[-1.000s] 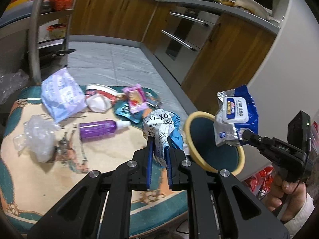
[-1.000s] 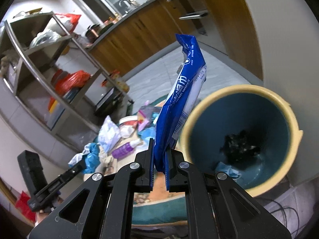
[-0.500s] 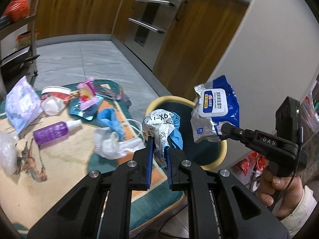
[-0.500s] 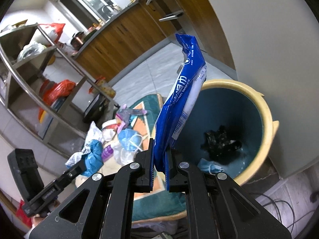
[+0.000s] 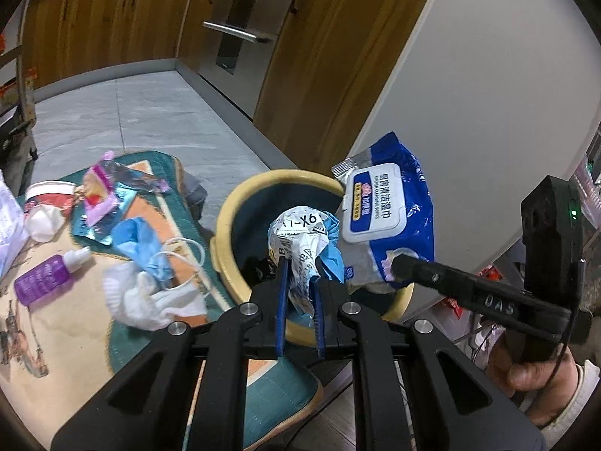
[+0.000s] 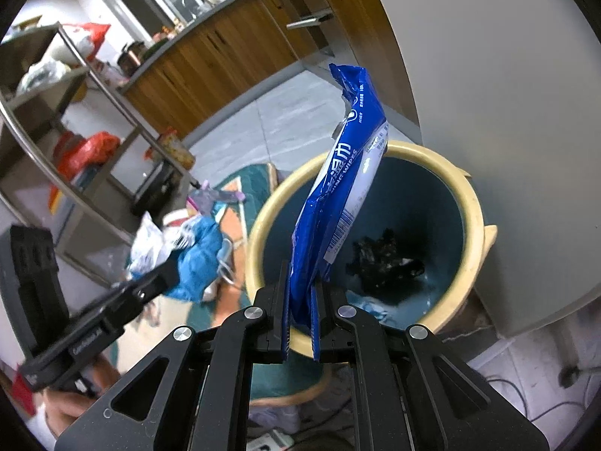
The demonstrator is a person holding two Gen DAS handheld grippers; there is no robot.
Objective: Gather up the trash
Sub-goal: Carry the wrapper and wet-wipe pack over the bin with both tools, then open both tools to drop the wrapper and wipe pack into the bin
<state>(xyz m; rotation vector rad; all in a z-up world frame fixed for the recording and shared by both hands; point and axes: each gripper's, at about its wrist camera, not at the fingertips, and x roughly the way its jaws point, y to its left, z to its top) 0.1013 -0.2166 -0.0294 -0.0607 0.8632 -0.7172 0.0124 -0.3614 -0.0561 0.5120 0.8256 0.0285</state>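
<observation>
Blue wet-wipes pack (image 6: 338, 203), creased, upright over yellow-rimmed bin (image 6: 471, 203)

The bin (image 6: 471, 203) has an open mouth, though black trash (image 6: 383, 259) lies on its bottom. A grey wall (image 5: 469, 94) stands just behind the bin. Left of the bin, litter crowds the rug (image 5: 157, 338). Cables (image 6: 526, 391), perhaps loose, trail right of the bin.
</observation>
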